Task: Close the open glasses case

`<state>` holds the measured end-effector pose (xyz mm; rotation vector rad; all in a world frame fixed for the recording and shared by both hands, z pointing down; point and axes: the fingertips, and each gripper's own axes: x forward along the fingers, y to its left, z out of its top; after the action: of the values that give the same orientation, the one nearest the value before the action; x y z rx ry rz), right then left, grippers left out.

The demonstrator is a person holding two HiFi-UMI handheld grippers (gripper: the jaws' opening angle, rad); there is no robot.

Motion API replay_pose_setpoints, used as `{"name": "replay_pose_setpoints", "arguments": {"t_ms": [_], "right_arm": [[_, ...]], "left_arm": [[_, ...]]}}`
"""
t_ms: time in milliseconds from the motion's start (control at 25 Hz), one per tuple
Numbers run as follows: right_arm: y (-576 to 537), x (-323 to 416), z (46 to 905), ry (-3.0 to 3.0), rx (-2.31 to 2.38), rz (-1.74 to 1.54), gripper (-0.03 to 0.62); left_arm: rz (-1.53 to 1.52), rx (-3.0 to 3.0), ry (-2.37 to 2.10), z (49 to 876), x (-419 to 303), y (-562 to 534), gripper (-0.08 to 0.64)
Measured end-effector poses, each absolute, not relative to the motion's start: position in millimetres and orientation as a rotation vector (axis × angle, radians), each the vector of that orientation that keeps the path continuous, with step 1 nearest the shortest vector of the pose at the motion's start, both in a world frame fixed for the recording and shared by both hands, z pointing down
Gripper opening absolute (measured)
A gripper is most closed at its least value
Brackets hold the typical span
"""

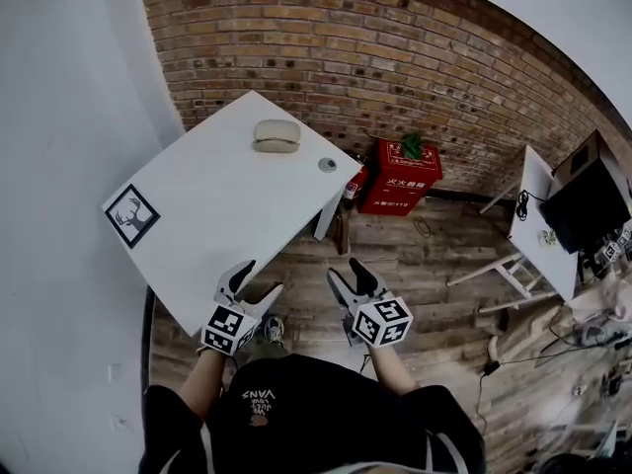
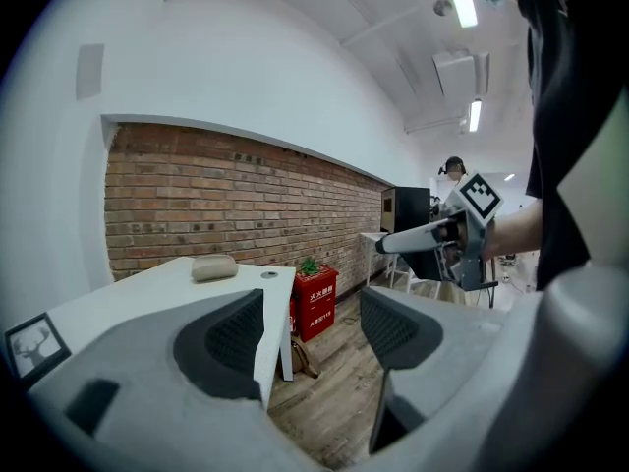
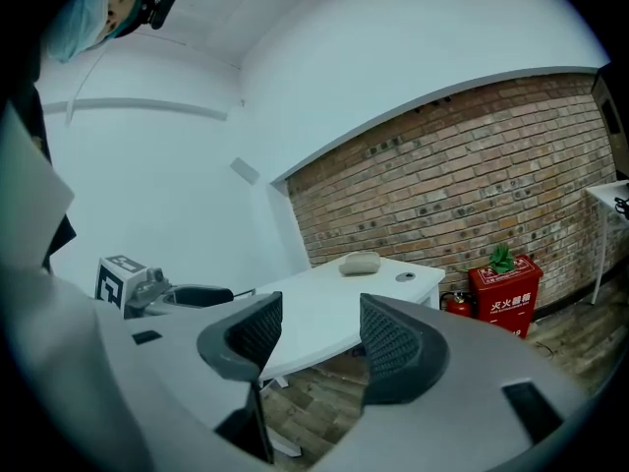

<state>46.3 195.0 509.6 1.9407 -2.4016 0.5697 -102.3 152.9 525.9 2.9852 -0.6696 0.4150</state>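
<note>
A beige glasses case (image 1: 276, 135) lies near the far end of the white table (image 1: 217, 225), with its lid slightly ajar. It shows small in the left gripper view (image 2: 214, 267) and in the right gripper view (image 3: 361, 262). Both grippers hover off the table's near corner, well short of the case. My left gripper (image 1: 259, 277) stands open and empty, with floor and the table edge between its pads (image 2: 236, 337). My right gripper (image 1: 348, 271) is open too, and nothing lies between its pads (image 3: 391, 340).
On the table are a small round grey disc (image 1: 327, 164) and a deer marker card (image 1: 131, 215). A red box with a plant (image 1: 400, 176) and a fire extinguisher (image 1: 355, 181) stand by the brick wall. A second white desk (image 1: 541, 225) with a monitor (image 1: 588, 205) is at the right.
</note>
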Motion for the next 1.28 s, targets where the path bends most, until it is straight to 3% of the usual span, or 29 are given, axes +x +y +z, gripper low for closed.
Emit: {"name": "replay_pose_setpoints", "arguments": {"t_ms": [800, 1280], "right_arm": [[50.8, 43.9, 514.2, -2.340, 1.995, 0.617, 0.229], [-20.1, 103.0, 523.4, -2.402, 1.835, 0.632, 0.229]], "left_arm": [[0.438, 2.961, -0.630, 534.3, -114.1, 6.5, 0.304], [0.446, 2.877, -0.817, 539.7, -72.5, -45.8, 0.304]]}}
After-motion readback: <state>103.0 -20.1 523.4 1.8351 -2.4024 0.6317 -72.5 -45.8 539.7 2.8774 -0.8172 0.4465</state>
